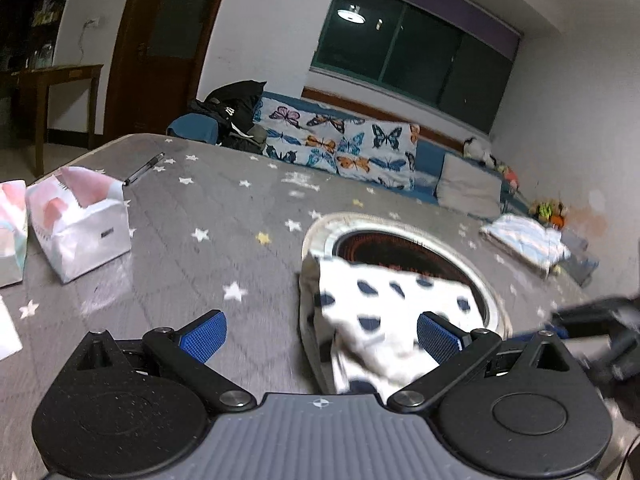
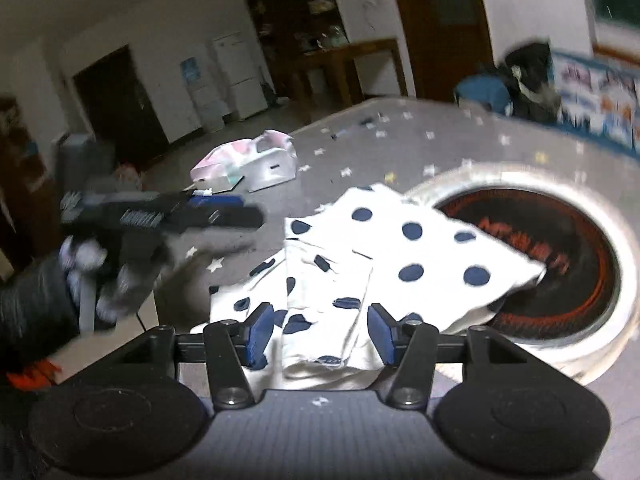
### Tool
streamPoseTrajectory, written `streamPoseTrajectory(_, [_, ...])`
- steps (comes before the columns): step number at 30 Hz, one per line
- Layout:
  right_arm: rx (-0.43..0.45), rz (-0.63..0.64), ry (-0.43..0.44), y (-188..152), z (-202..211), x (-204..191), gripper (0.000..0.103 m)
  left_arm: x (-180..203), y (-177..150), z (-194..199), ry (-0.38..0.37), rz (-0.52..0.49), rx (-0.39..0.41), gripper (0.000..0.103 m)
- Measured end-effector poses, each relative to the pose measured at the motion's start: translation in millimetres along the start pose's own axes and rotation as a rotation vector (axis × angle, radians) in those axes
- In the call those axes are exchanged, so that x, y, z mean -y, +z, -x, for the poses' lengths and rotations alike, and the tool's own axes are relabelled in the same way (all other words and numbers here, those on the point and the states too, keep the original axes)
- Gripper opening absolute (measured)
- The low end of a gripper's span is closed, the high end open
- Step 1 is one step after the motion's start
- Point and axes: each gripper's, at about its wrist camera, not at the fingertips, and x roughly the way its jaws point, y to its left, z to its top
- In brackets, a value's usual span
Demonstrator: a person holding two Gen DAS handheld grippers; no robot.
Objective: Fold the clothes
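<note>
A white garment with dark blue dots (image 2: 384, 256) lies crumpled on the grey star-patterned table (image 2: 400, 148), partly over a round heater opening (image 2: 560, 264). My right gripper (image 2: 320, 332) is open, its blue pads (image 2: 260, 328) on either side of the garment's near edge. In the left wrist view the garment (image 1: 384, 312) lies ahead and right. My left gripper (image 1: 320, 334) is wide open, its right pad (image 1: 438, 338) against the cloth. The left gripper also shows in the right wrist view (image 2: 180, 216), at the left above the table.
White tissue boxes (image 1: 80, 220) and a pen (image 1: 144, 168) lie at the table's left. A folded light blue cloth (image 1: 528, 240) lies at its right edge. A sofa with butterfly cushions (image 1: 340, 144) stands behind. The other gripper (image 1: 592, 328) shows blurred at the right.
</note>
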Motion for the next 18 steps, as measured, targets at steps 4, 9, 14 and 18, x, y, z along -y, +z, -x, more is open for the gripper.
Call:
streamPoseTrajectory(4, [-0.025,-0.086,0.042,0.0,-18.6,10.7,0.059,-5.7,-3.9,6.5,0.034,0.015,0.013,0.103])
streamPoseTrajectory(9, [0.000,-0.001,0.086,0.9,-17.3,-8.1,0.058,-20.0,-1.9,16.3,0.085,0.059,0.041,0.103])
streamPoseTrajectory(14, [0.056,0.213,0.153,1.6,1.4,-48.0,0.059,-35.3,4.1,24.6,0.129,0.098,0.069,0.103])
streamPoseTrajectory(18, [0.007,0.289,0.196,-5.5,3.5,-70.3,0.059,-40.2,8.6,27.7,0.135,0.109,0.086,0.103])
